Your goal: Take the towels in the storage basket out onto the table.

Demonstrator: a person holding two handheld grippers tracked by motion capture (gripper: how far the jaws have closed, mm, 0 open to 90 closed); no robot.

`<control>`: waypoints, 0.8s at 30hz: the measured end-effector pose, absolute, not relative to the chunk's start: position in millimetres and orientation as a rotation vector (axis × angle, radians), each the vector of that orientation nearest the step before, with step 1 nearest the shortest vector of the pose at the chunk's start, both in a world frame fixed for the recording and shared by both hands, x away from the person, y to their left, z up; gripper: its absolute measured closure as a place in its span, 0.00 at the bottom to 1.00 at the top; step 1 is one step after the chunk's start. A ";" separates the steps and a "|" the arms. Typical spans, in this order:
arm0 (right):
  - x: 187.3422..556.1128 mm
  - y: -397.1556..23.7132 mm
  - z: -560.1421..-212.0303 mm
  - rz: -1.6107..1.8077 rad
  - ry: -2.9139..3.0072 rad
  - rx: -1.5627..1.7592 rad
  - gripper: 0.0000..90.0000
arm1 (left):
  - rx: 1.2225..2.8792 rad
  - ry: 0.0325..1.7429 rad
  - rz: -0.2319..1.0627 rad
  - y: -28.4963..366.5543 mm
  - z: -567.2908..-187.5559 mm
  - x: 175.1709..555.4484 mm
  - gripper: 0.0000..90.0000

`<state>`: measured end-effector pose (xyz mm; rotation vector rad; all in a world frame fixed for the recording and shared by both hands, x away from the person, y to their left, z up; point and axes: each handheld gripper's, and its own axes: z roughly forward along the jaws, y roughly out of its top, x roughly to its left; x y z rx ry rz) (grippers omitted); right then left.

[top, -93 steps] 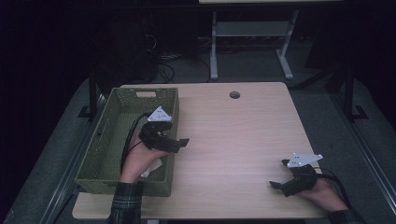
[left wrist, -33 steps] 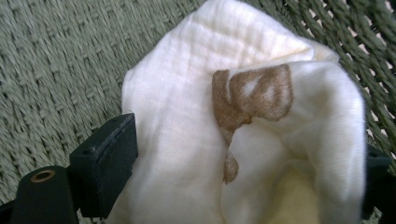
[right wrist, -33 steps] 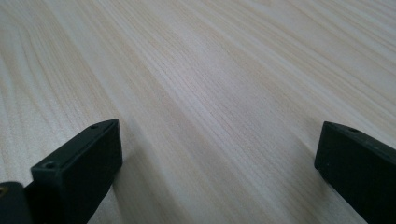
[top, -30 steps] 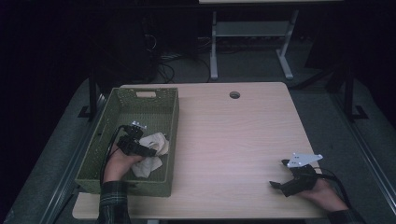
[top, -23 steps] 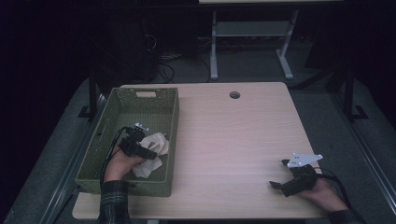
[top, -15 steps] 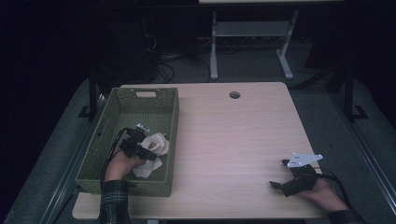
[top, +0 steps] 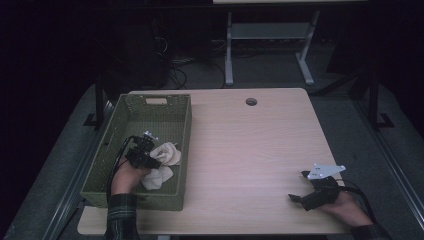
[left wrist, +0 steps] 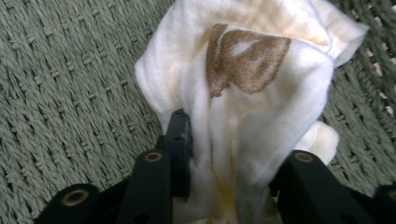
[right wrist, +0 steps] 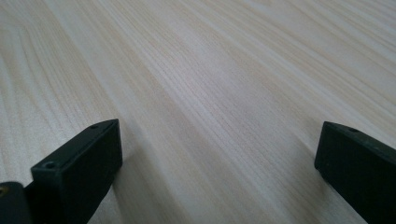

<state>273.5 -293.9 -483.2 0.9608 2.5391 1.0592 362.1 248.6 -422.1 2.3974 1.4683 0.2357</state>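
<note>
One cloth [top: 161, 164], one green basket [top: 165, 101], two grippers, one bench [top: 250, 150]. Cloth inside the basket, left of frame in the high view, bunched up, long way running from upper right to lower left. Left gripper [top: 150, 161] right on it, jaws just closing, now pinching a fold of cloth [left wrist: 243, 116]. Right gripper [top: 300, 187] lower right on the bench, jaws wide apart, holding nothing.

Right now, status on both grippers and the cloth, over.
Left gripper jaws just closing, cloth bunched between them, inside the basket. Right gripper open, resting on the table. Nothing in the way.
</note>
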 end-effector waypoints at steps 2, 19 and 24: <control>273.5 -293.9 -483.2 1.059 2.539 0.961 0.00 | 2.376 1.455 0.243 249.8 -419.0 361.2 0.74; 273.6 -293.9 -483.2 1.061 2.541 0.954 0.00 | 2.097 1.328 0.279 267.9 -392.8 351.6 0.76; 273.6 -293.9 -483.2 1.061 2.541 0.955 0.00 | 2.007 1.288 0.296 272.7 -383.7 348.4 0.76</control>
